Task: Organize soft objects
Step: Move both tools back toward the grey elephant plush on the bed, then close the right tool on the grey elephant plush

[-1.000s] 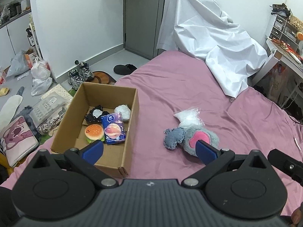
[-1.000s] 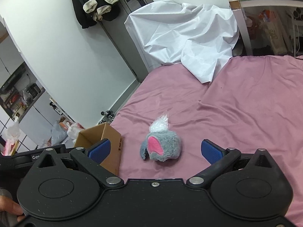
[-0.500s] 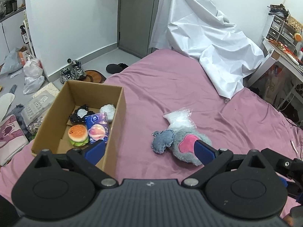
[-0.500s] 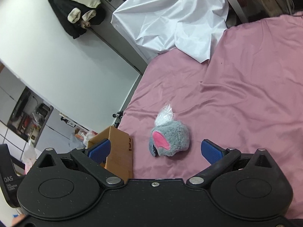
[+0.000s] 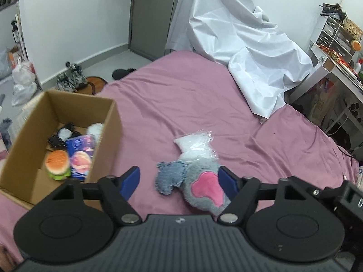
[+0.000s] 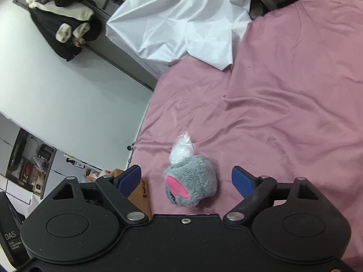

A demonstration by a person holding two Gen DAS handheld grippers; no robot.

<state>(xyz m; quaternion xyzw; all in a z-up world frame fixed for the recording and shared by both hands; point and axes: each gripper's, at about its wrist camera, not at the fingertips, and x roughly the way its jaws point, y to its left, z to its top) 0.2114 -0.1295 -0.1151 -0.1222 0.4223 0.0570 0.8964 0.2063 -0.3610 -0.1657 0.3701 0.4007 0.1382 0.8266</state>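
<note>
A grey plush toy (image 5: 199, 185) with a pink ear patch lies on the pink bed, with a clear bag of white filling (image 5: 196, 144) touching its far side. My left gripper (image 5: 180, 181) is open, its jaws on either side of the plush, just short of it. In the right wrist view the plush (image 6: 192, 185) and the bag (image 6: 181, 149) lie between the jaws of my open right gripper (image 6: 187, 180), slightly ahead. An open cardboard box (image 5: 109, 122) at the left holds a burger toy (image 5: 57, 164), a blue pack (image 5: 80, 156) and other soft items.
A white sheet (image 5: 245, 52) is heaped at the far end of the bed (image 5: 181, 90). Shoes and bags (image 5: 22, 79) lie on the floor at left. A desk with drawers (image 5: 335, 45) stands at right. Dark clothes (image 6: 65, 27) hang on a door.
My left gripper has moved right and closer, so the plush now sits between its jaws and the box has slid left. The right gripper has tilted and neared the plush.
</note>
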